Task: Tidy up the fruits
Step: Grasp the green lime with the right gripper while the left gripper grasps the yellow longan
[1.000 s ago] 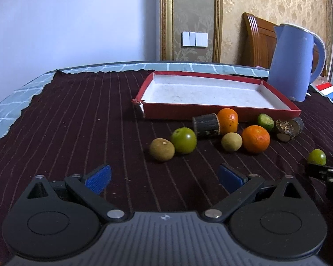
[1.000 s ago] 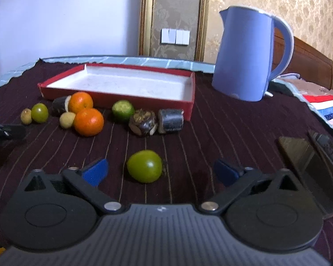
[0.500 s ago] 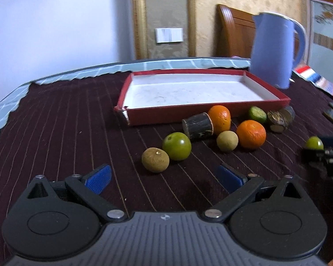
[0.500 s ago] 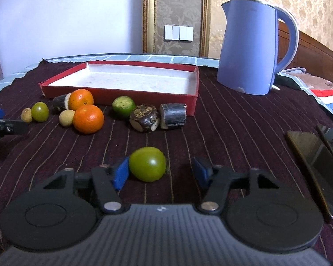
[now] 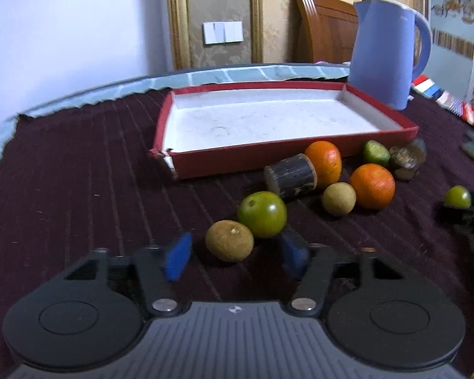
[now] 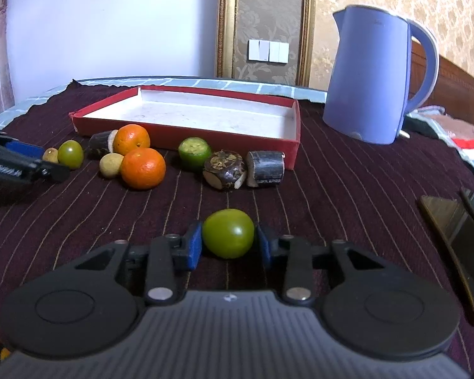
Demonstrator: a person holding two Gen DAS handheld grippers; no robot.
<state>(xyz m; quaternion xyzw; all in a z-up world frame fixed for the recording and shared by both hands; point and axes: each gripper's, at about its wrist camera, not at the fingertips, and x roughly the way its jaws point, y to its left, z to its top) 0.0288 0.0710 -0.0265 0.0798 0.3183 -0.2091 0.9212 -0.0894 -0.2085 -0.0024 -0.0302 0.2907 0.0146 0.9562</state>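
Observation:
A red tray (image 5: 294, 151) with a white floor lies on the dark striped cloth; it also shows in the right wrist view (image 6: 224, 135). Fruits lie in front of it: two oranges (image 5: 372, 185), a lime (image 5: 376, 153), a green fruit (image 5: 262, 214), two tan longans (image 5: 229, 240) and dark cane pieces (image 5: 290, 177). My left gripper (image 5: 237, 254) is open, its pads on either side of the near longan, not touching. My right gripper (image 6: 229, 243) is shut on a green fruit (image 6: 228, 233) at cloth level.
A blue kettle (image 6: 374, 77) stands right of the tray. Two dark phones (image 6: 458, 237) lie at the right. The left gripper (image 6: 19, 161) shows at the left of the right wrist view. A wooden chair (image 5: 322, 28) stands behind the table.
My right gripper has closed on the green fruit. My left gripper has moved forward to the near longan and narrowed its opening around it.

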